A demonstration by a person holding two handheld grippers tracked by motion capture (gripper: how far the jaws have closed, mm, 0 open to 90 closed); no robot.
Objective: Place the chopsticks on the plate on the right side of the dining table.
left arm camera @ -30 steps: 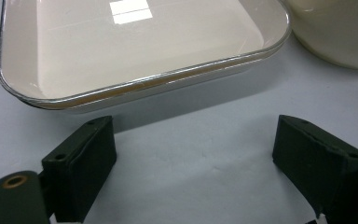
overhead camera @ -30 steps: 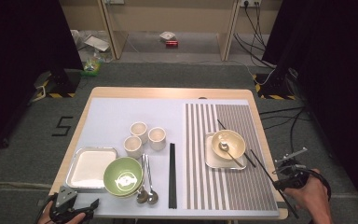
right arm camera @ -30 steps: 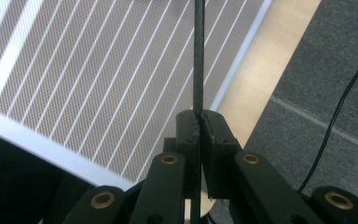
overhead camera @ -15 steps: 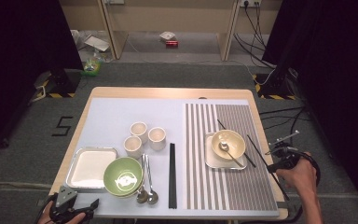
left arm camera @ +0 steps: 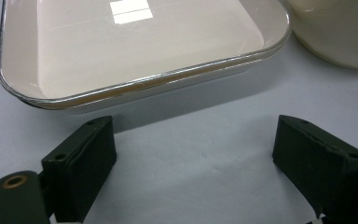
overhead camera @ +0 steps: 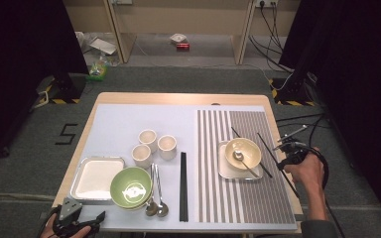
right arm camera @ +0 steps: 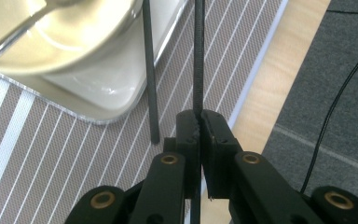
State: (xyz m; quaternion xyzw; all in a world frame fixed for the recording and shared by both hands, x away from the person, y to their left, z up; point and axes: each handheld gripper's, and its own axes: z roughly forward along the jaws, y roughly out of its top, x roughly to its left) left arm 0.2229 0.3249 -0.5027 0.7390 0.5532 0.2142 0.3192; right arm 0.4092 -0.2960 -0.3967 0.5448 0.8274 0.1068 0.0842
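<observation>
The right gripper (right arm camera: 199, 122) is shut tight on one thin black chopstick (right arm camera: 198, 56), its twin (right arm camera: 149, 70) already beside the square metal tray (right arm camera: 107, 109); the left gripper (left arm camera: 191, 154) waits wide open, empty.

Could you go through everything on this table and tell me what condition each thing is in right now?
Right gripper: shut on a chopstick.
Other chopstick: lying beside the small tray.
Left gripper: open, empty.
Cream bowl: upright on that tray, spoon inside.
Green bowl: upright, no food.
Three cups: upright.
Large tray: empty.
Chopstick pair: flat, side by side.
</observation>
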